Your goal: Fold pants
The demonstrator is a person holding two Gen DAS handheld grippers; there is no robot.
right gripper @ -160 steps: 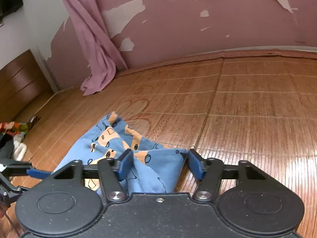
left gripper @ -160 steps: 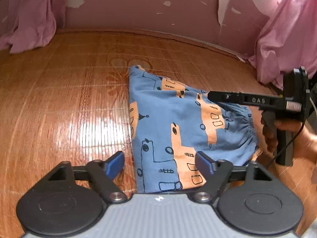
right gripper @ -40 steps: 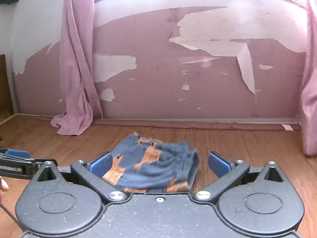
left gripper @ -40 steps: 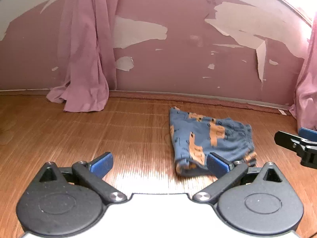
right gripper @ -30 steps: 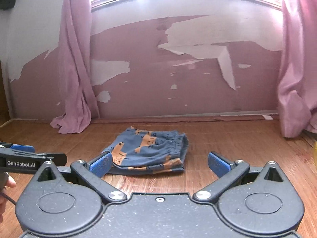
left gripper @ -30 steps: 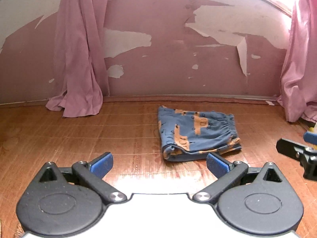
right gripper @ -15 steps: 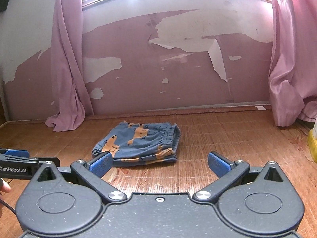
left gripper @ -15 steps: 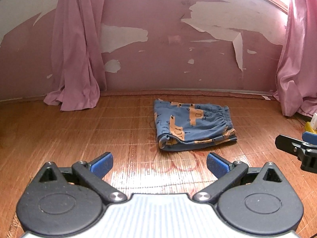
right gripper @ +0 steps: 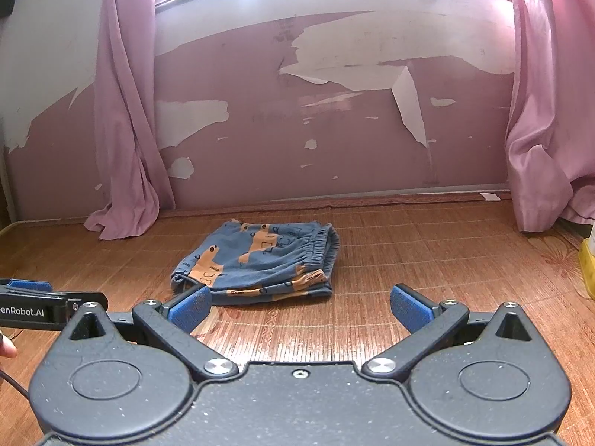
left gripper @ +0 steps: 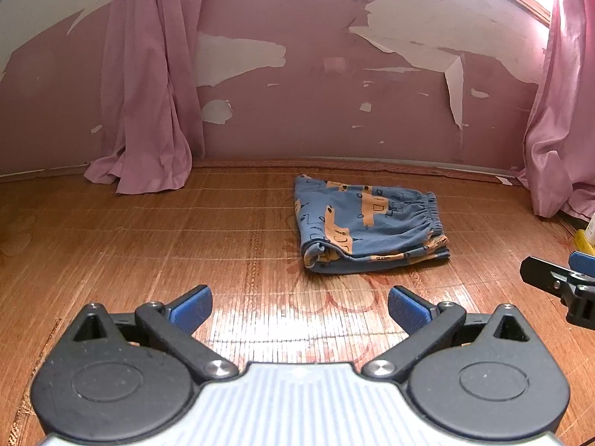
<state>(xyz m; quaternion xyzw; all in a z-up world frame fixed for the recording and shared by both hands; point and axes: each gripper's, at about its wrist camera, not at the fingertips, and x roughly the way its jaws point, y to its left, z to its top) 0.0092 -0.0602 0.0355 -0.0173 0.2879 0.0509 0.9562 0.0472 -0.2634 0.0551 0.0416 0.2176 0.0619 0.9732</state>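
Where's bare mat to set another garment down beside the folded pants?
Bare mat lies left of the folded pants, bordered by the left curtain, and in front of them. The right side is tighter: the right curtain and a yellow object border it.

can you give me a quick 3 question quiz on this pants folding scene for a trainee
1. True or false: the left gripper is clamped on the pants.
2. Multiple choice: the pants lie (A) spread flat at full length, (B) folded into a compact stack on the bamboo mat, (C) draped over the pink curtain.
3. Fill in: the right gripper has its jaws ____ and holds nothing.

Key
1. False: its jaws are apart and it is well short of the pants.
2. B: layered edges show along the near side.
3. open
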